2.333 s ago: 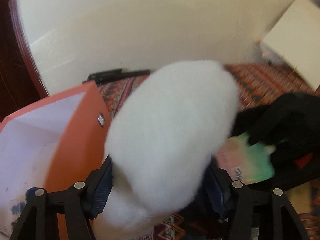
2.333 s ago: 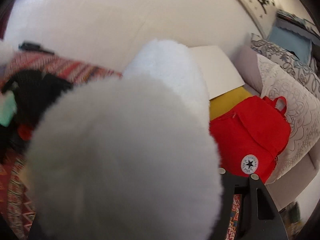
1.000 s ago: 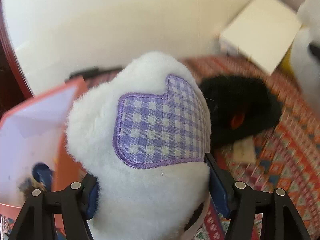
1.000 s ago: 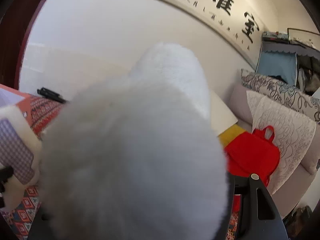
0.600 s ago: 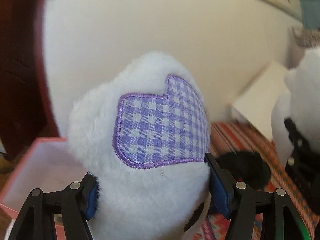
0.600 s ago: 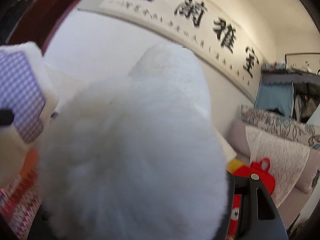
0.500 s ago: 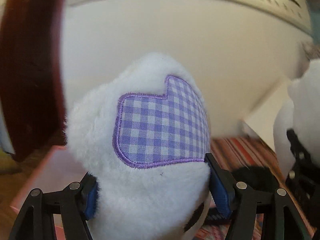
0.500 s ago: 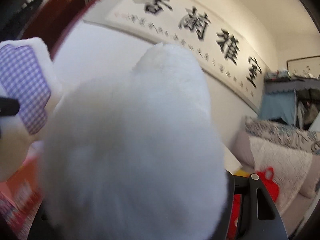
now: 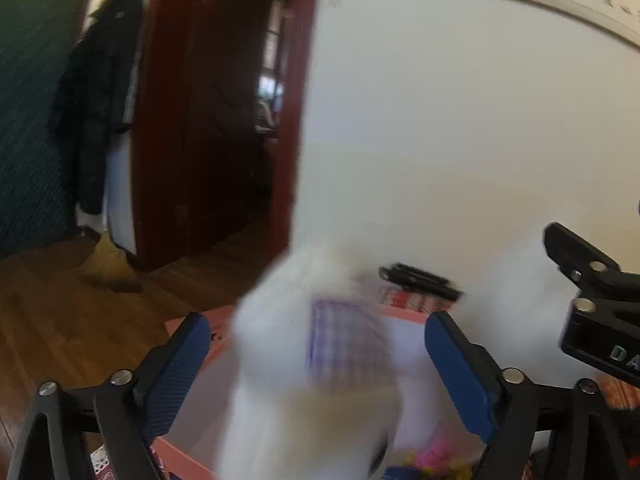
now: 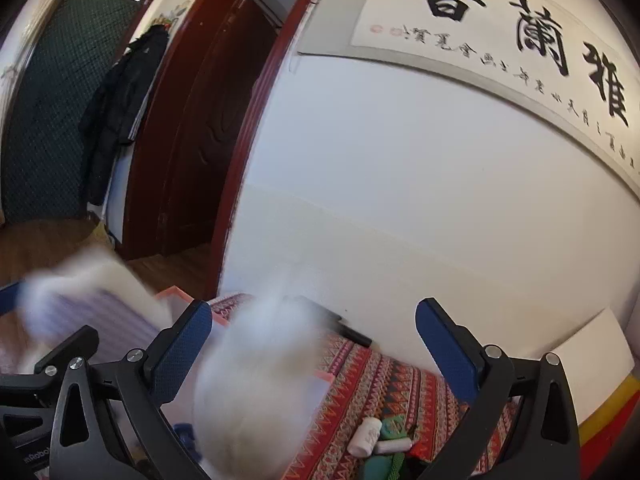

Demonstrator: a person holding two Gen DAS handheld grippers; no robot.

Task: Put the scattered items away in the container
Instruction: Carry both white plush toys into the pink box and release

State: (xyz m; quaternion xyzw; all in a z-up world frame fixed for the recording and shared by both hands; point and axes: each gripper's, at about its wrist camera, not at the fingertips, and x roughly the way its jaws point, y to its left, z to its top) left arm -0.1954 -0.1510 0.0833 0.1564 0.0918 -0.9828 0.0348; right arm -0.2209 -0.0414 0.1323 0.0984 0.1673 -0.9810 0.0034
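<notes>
Count: two white plush slippers, one pink box, two grippers.
Left gripper: jaws opening wide; checked-patch slipper blurred between the pads, clear of both, above the box.
Right gripper: jaws opening wide; plain slipper loose between them, over the box's near-right edge.
Writing: calligraphy scroll on the far wall; gripper lettering unreadable.

Blurred white plush slipper with a purple gingham patch, over the open pink box, clear of both pads. Second white fluffy slipper, likewise blurred, just beside it at the box's edge above the patterned red bedspread.
</notes>
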